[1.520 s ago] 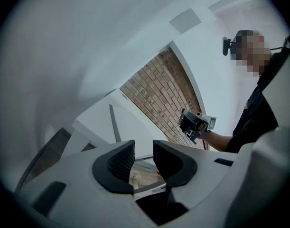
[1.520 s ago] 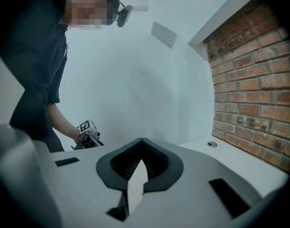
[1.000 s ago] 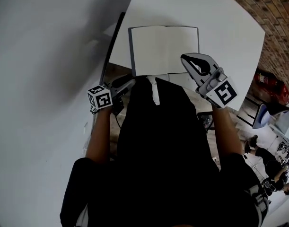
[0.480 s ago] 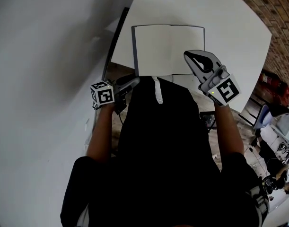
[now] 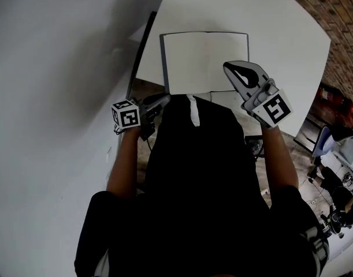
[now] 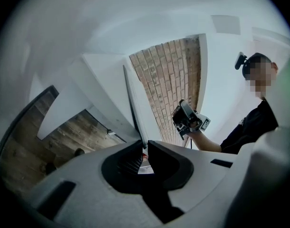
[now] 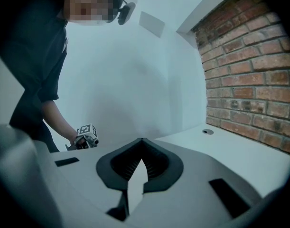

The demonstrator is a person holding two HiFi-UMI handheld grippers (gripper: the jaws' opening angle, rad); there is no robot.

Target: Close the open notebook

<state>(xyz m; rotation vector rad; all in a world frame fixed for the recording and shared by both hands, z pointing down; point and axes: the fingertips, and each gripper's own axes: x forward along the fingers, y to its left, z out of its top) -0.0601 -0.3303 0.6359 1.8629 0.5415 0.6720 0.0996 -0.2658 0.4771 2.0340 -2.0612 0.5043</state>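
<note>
Now | notebook [image 5: 205, 59] lying open, flat | on white table [image 5: 280, 33]

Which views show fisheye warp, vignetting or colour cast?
Head view: fisheye bows the table edge; notebook sharp, evenly lit. Left gripper view: heavy black vignette, brick wall warped. Right gripper view: bluish cast, dark corners.

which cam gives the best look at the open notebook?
Head view: the notebook lies open on the white table, mostly visible from above. Left gripper view shows only what looks like its edge, end-on; right gripper view shows none.
</note>
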